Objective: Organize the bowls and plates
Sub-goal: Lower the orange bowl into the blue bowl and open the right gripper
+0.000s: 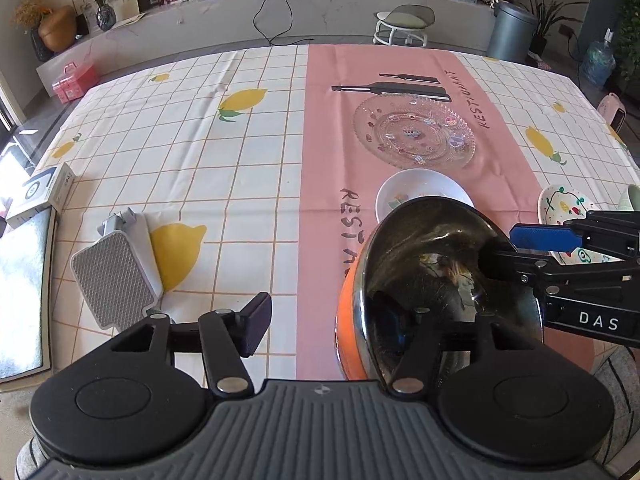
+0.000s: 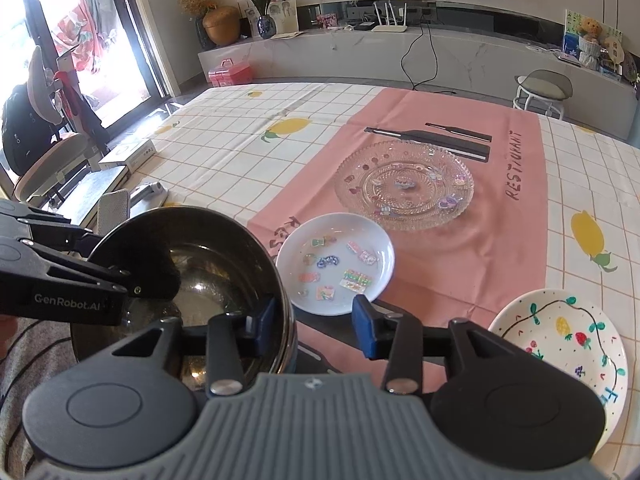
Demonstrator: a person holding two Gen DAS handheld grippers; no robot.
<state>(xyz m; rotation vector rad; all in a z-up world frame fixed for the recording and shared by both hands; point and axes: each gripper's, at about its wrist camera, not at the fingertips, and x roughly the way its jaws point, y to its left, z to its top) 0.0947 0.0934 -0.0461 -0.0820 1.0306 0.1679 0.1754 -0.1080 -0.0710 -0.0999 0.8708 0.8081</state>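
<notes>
Now, left gripper point(image 1: 332, 320): fingers spread wide, one outside the metal bowl point(image 1: 452, 292), one inside, neither squeezing it.
Right gripper point(image 2: 316, 322): half spread over the bowl's rim; I cannot tell if it pinches.
Metal bowl: tipped on its side at the near edge of the table point(image 1: 240, 128), close to the person's lap.
White plate point(image 2: 336, 264): on the pink strip, just past the bowl.
Glass plate point(image 2: 404, 184): farther along the pink strip.
Painted plate point(image 2: 560, 344): near the table's right edge.
Worry: with no firm hold, the tipped bowl could slip, roll off the near edge, or bang the white plate.
</notes>
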